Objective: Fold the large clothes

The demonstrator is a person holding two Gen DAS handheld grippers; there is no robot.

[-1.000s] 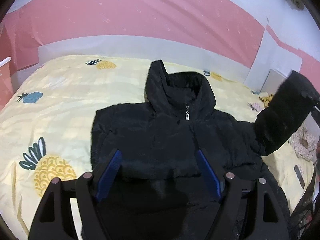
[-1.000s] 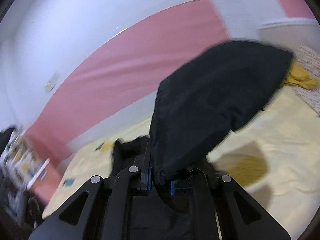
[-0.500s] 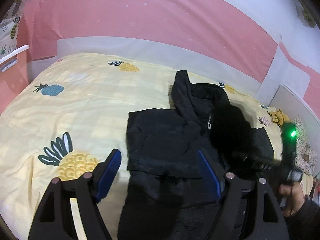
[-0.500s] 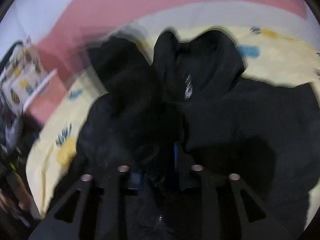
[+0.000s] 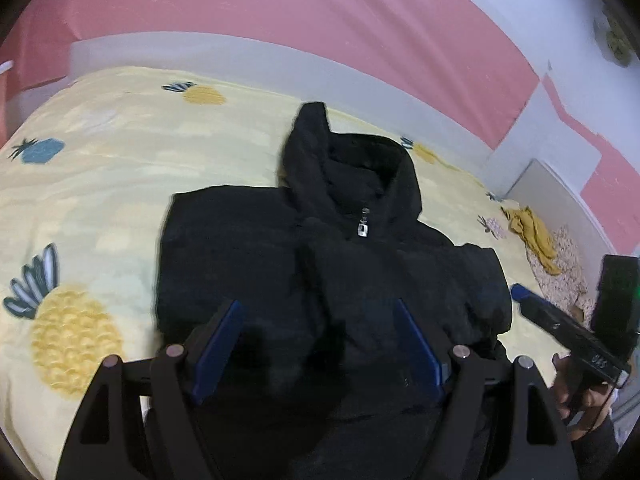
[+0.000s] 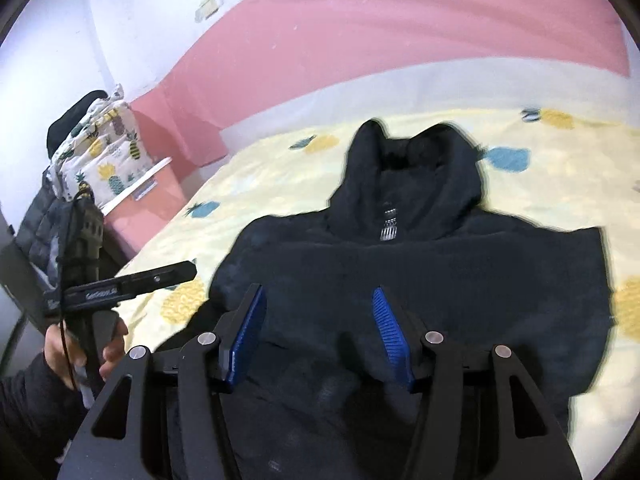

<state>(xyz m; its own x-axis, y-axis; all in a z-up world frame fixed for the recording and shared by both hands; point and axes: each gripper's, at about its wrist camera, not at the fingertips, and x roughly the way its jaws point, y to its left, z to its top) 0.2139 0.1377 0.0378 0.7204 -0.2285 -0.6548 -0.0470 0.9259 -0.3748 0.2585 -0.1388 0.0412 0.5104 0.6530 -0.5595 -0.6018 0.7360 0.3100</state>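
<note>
A black hooded jacket lies face up on the yellow pineapple sheet, hood toward the wall, with its silver zipper pull at the collar. Both sleeves are folded in over the chest, so the body looks like a block. My left gripper hovers open above the lower chest, with nothing between its blue pads. My right gripper also hangs over the jacket. Its jaws are opening and only cloth lies beneath them. One of its fingers shows at the jacket's right edge.
A yellow garment lies on patterned bedding at the bed's right end. A stack of pineapple-print bedding and a grey quilted coat stand past the left end. The pink wall runs behind the bed.
My right gripper carried the raised sleeve across and down onto the jacket's front, then let it go and opened. The left gripper stayed open over the hem.
</note>
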